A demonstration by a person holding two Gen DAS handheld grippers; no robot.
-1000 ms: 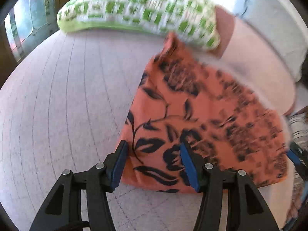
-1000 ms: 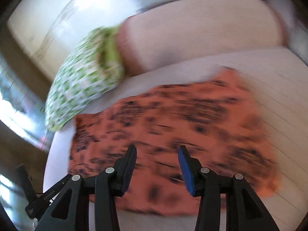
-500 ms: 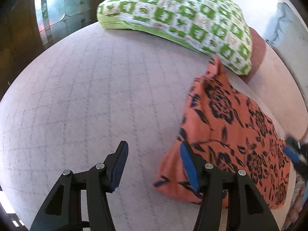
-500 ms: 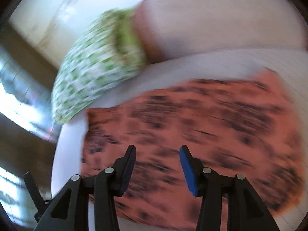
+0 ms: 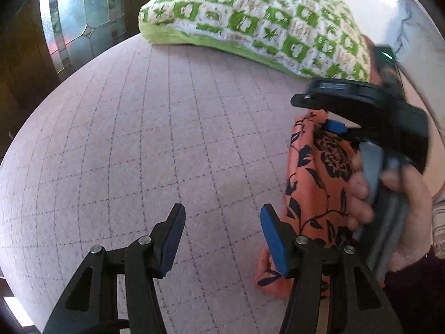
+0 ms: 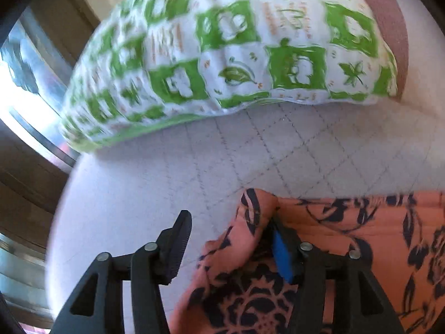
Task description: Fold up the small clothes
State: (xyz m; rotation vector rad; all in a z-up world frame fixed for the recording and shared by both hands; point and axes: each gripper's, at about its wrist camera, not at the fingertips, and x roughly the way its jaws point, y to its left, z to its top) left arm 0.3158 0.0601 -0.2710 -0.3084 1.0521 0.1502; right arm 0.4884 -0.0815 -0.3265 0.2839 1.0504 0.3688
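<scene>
The orange floral garment (image 5: 314, 183) lies folded on the quilted pink bed (image 5: 167, 144), just in front of the green checked pillow (image 5: 264, 22). The left tool (image 5: 221, 236) hangs half-wide beside it, empty. The right tool (image 6: 230, 247), jaws opening, straddles the garment's corner.

A home interior, most likely a bedroom or living room, is showing here. A soft pink quilted surface (image 5: 155, 144) with stitched diamond lines is spreading across both views like a bedcover. A green and white patterned pillow (image 5: 258, 25) is lying at its far end. A dark wooden door with leaded decorative glass panels (image 5: 80, 19) is standing beyond, letting daylight in.
</scene>
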